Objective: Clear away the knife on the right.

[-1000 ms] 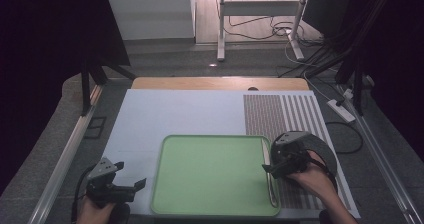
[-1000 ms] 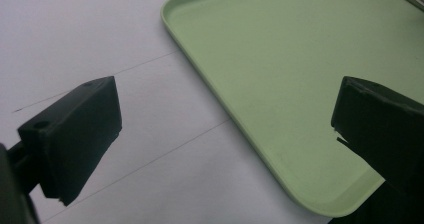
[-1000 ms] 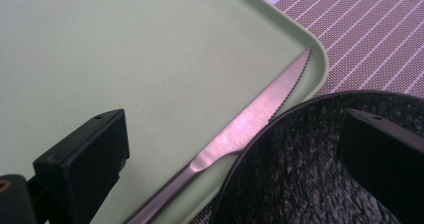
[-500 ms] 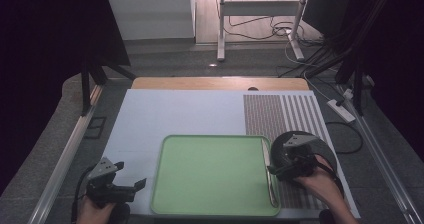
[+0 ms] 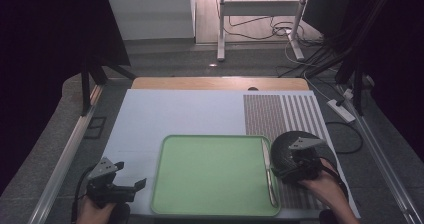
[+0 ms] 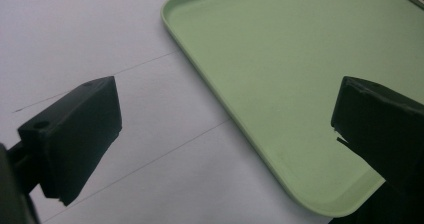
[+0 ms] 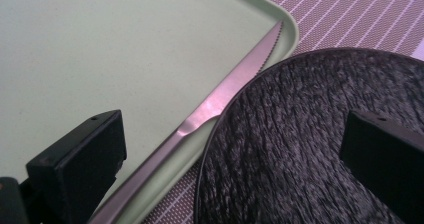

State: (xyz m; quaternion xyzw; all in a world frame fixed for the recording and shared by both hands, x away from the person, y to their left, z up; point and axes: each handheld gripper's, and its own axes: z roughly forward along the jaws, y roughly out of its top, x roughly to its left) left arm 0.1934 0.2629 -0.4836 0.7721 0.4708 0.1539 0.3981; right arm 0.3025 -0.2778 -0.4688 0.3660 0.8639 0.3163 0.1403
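Right gripper [image 7: 235,149] agape over knife [image 7: 225,96] | dark bowl [image 7: 310,144] beside | left gripper [image 6: 225,134] agape, tray [image 6: 300,59] corner

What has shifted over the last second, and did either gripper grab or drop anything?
The right gripper drew back toward the person and slightly right, off the tray's edge, jaws open over the dark round plate. Nothing was grabbed or released. The left gripper, tray and knife stayed put.
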